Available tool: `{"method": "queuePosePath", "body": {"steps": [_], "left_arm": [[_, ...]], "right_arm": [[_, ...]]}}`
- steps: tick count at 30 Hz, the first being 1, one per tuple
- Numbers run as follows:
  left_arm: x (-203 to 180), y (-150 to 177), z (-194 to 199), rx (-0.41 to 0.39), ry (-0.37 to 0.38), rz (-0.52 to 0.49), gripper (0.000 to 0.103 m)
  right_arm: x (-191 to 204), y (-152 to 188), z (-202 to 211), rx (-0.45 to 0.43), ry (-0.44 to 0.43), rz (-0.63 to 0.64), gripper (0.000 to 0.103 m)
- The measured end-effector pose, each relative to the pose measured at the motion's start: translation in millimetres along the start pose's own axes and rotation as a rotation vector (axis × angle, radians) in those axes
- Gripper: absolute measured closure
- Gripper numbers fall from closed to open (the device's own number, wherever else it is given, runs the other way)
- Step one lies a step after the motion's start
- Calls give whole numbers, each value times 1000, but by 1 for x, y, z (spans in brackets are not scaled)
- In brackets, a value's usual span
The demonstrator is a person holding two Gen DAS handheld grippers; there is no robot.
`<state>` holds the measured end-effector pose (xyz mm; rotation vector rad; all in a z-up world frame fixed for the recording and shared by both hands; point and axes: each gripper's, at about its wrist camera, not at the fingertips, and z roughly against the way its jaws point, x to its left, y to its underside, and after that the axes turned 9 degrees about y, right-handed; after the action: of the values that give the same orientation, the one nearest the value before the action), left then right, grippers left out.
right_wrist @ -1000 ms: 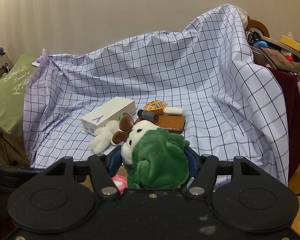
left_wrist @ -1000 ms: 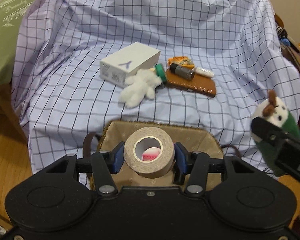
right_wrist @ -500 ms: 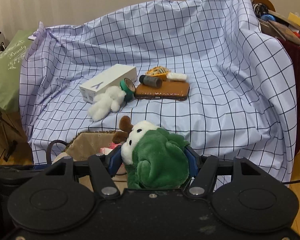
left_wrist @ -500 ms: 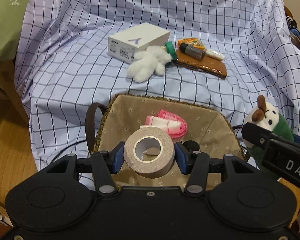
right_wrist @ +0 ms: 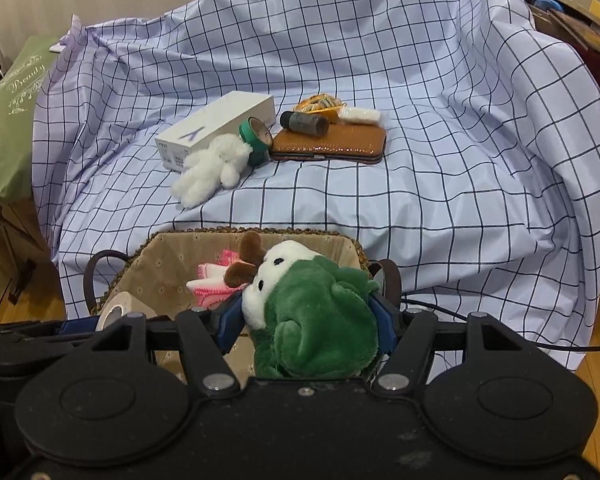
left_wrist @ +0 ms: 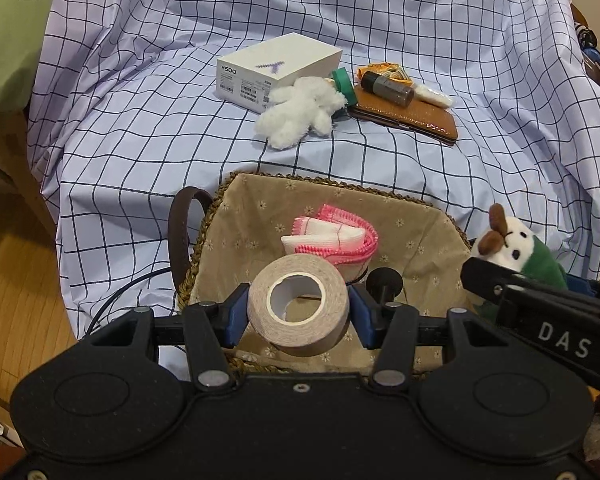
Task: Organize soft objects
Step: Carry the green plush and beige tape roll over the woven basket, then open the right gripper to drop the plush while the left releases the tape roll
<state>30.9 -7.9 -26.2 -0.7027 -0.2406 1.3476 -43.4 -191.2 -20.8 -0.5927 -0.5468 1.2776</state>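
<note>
Both grippers hung over the lined wicker basket (left_wrist: 428, 216), which sat in front of the checked cloth (left_wrist: 140, 128), each carrying a load. The left gripper (left_wrist: 298, 314) was clamped on a beige tape roll (left_wrist: 298, 304), its blue pads pressed to the roll's two sides, above the near part of the basket. The right gripper (right_wrist: 306, 320) was closed around a green plush toy with a white face and brown antlers (right_wrist: 316, 312), held over the basket's right half. A folded pink-edged white cloth (left_wrist: 332, 236) lay inside the basket, toward its far wall. Beyond the basket, on the cloth, a white plush bunny (left_wrist: 300, 110) lay touching a white box (left_wrist: 276, 70), with a green tape roll (right_wrist: 256, 138), a brown wallet (left_wrist: 408, 120) and a small dark bottle (left_wrist: 386, 88) just beside it. The step in hand appeared to be dropping both loads into the basket; the next move would call for lowering each, then spreading the fingers so neither landed on the rim. The bunny looked like the soft item left to fetch.
</note>
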Motion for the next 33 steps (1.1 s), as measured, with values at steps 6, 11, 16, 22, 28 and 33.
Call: {"method": "queuePosePath", "body": {"steps": [6,11,16,22,28,33], "left_arm": [[2,1,2,-5,-1,5,53],[3,1,2,-7,-3,12,53],[4,1,2,-9,-4,15,53],[5,1,2,-9,-4,15,53],[5,0,2,-9,-5,15,53],[5,0,1,-5,-4,12,53]], "right_arm": [[2,1,-2,8,-12,7,37],[3,1,-1,3,-23,13,36],[3,0,-1,2,-27,16,35],[2,0,-1,8,-29,10,32],[1,0,0,2,-30,8,31],[0,0,0,3,-25,4,31]]}}
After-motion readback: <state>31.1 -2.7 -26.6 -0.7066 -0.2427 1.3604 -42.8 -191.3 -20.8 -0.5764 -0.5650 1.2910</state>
